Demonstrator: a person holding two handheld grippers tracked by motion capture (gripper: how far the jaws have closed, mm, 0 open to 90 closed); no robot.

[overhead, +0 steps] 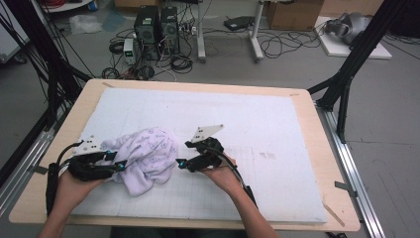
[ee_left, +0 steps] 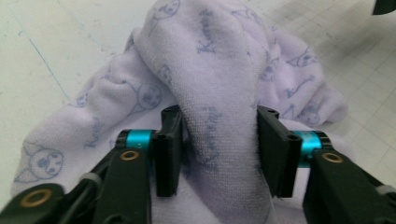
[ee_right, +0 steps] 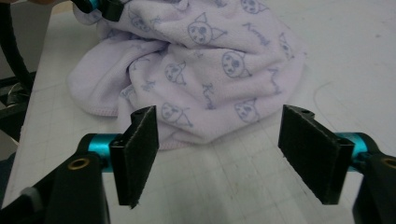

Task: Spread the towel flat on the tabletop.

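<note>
1. Where crumpled on the white mat [overhead: 257,124], near its front-left part: lavender printed towel [overhead: 148,156].
2. Left gripper [ee_left: 218,149]: jaws pinching a raised fold of the towel.
3. Right gripper [ee_right: 217,156]: jaws spread wide, nothing between them, just short of the towel's edge, above the mat.

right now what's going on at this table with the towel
A person is working a crumpled lilac towel printed with cat faces, using a hand-held claw in each hand. The left claw has a raised fold of the towel between its jaws, which look closed against it. The right claw is open and empty, just short of the towel's near edge. The towel lies bunched on a white gridded mat over the wooden table, not yet spread or folded.
</note>
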